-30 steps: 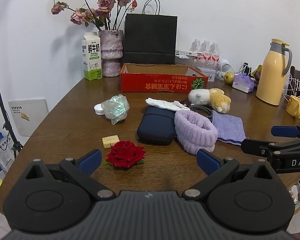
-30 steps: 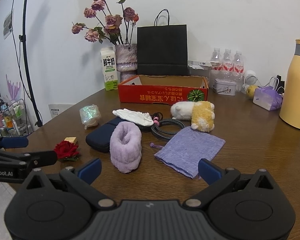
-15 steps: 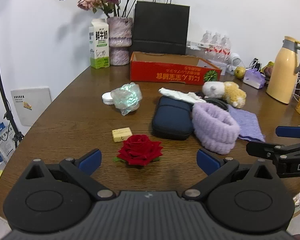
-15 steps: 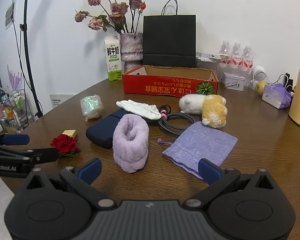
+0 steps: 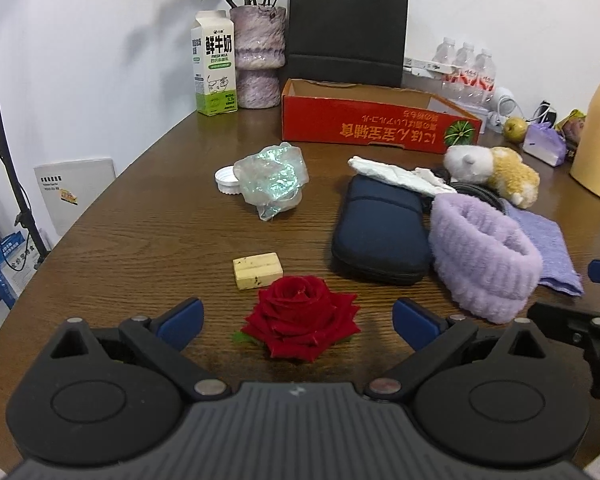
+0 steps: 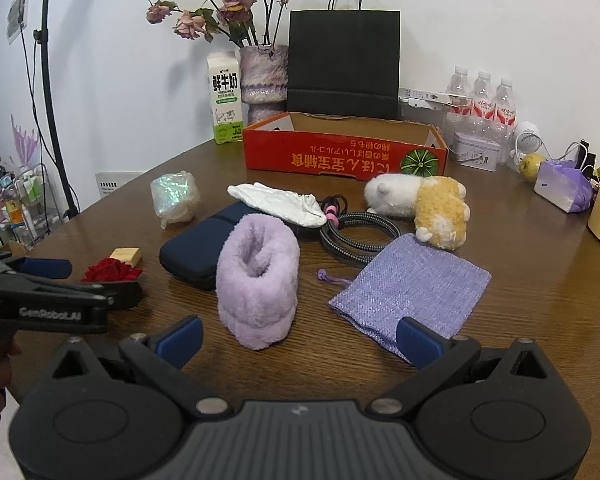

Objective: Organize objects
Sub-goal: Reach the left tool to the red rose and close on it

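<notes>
Brown wood-grain table (image 5: 148, 240), laid with loose items, was recorded from both wrist views. At far left, against the wall, a milk carton (image 5: 214, 74) and a mottled vase (image 5: 258, 60) of dried flowers were noted, with a black paper bag (image 5: 346, 34) beside them. A red cardboard box (image 5: 376, 128), open-topped, was set in front of the bag.

Left gripper (image 5: 298, 320): fingers were held wide apart, nothing gripped; a red rose (image 5: 300, 320) was seen lying on the table between the two blue pads. A small yellow block (image 5: 258, 270) was placed just behind the rose. Further back, a white cap (image 5: 225, 179) was found touching an iridescent wrapped bundle (image 5: 274, 180).

Toward the centre, a navy zip case (image 5: 380, 232) was listed, with a white cloth (image 5: 396, 176) draped over its far end. A lilac fluffy headband (image 5: 482, 256) lay against the case's right side. A coiled black cable (image 6: 360, 232) was seen behind it, and a lilac knitted pouch (image 6: 416, 284) to its right. A white-and-tan plush toy (image 6: 420, 206) rested at the pouch's far edge.

Right gripper (image 6: 298, 338): fingers were likewise spread wide and empty, low over the table, the headband and pouch just ahead of them.

At far right, water bottles (image 6: 484, 100), a small tin (image 6: 476, 156) and a yellow thermos (image 5: 598, 128) were catalogued.
</notes>
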A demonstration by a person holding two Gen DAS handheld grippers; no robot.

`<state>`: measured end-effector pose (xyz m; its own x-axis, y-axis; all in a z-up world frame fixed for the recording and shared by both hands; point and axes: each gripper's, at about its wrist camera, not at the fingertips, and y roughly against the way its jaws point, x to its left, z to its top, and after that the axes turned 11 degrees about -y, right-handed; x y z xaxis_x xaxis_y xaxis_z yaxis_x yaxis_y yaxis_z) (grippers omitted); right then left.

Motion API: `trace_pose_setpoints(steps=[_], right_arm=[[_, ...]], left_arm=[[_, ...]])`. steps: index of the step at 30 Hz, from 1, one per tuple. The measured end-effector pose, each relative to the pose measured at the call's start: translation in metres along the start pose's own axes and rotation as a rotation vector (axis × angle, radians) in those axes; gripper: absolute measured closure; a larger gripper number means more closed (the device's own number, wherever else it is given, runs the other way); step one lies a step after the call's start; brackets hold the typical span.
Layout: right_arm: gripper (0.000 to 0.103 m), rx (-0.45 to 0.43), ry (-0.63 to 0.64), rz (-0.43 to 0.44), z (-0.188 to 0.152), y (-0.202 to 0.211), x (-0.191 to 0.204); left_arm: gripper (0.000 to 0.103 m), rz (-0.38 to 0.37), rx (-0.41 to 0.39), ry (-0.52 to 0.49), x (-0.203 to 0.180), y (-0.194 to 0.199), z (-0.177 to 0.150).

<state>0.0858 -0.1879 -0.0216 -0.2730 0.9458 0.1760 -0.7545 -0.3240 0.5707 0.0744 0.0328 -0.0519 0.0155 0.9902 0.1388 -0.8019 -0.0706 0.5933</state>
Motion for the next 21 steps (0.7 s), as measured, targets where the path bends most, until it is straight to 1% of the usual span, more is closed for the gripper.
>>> trace_pose_setpoints(steps=[3,5,7,9,12,13,16,21], right_arm=[[0.0,0.004,-0.001,-0.004,0.0,-0.003,-0.001],[0.0,0.003,-0.001,0.002,0.0,-0.004,-0.002],[0.0,-0.004,-0.005,0.022,-0.001,-0.004,-0.003],[0.0,-0.008,-0.007,0.025,-0.002,-0.004,-0.004],[0.0,-0.004,-0.001,0.009,-0.002,-0.006,-0.004],[0.0,-0.002,-0.001,0.011,-0.003,-0.007,-0.004],[0.0,0.002,-0.007,0.023,-0.004,-0.007,-0.006],[0.0,0.002,-0.015,0.045,-0.004,-0.007,-0.007]], left_arm=[[0.007,-0.008,0.002,0.0,-0.002,-0.004,0.0],[0.014,-0.016,0.007,0.007,-0.003,-0.007,-0.001],[0.028,-0.022,0.013,0.018,-0.003,-0.009,-0.001],[0.036,-0.025,0.02,0.029,-0.003,-0.012,-0.002],[0.044,-0.012,0.01,0.03,-0.004,-0.011,-0.002],[0.049,-0.013,0.007,0.029,-0.004,-0.011,-0.002],[0.053,-0.015,0.0,0.021,-0.005,-0.01,-0.003],[0.054,-0.015,-0.006,0.022,-0.003,-0.006,-0.004]])
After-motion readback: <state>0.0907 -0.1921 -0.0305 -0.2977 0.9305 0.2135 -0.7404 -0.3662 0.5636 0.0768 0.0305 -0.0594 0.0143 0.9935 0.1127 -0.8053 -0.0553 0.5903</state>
